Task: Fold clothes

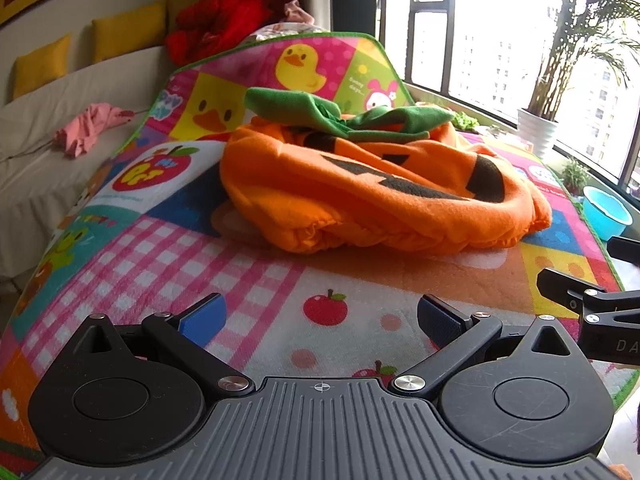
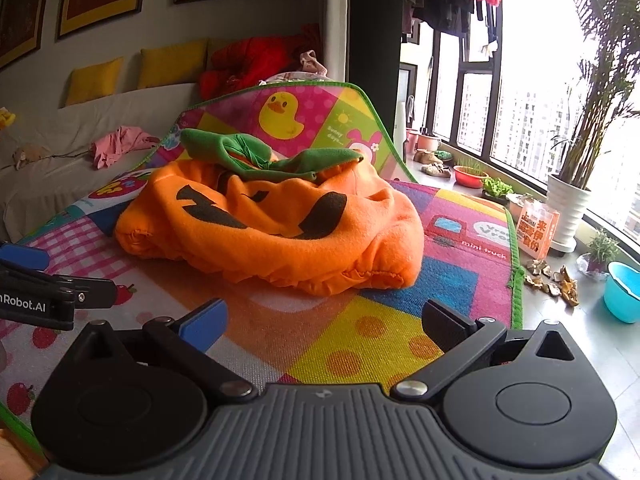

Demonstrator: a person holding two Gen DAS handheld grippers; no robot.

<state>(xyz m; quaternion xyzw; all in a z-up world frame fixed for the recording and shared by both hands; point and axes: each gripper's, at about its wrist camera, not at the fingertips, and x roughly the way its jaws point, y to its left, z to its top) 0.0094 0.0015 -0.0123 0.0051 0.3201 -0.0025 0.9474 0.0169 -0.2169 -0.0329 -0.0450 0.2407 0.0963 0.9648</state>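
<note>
The pumpkin costume (image 1: pixel 384 184) lies at 12 o'clock, crosswise, ahead of the left gripper (image 1: pixel 320 316) and right gripper (image 2: pixel 324 320), both wide and empty.

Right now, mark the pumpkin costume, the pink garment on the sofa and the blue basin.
pumpkin costume (image 2: pixel 280 240): right wrist view, on the orange fleece front below the black face.
pink garment (image 1: pixel 90 128): left wrist view, on the middle of the crumpled cloth.
blue basin (image 2: pixel 624 292): right wrist view, on its outer wall.
</note>
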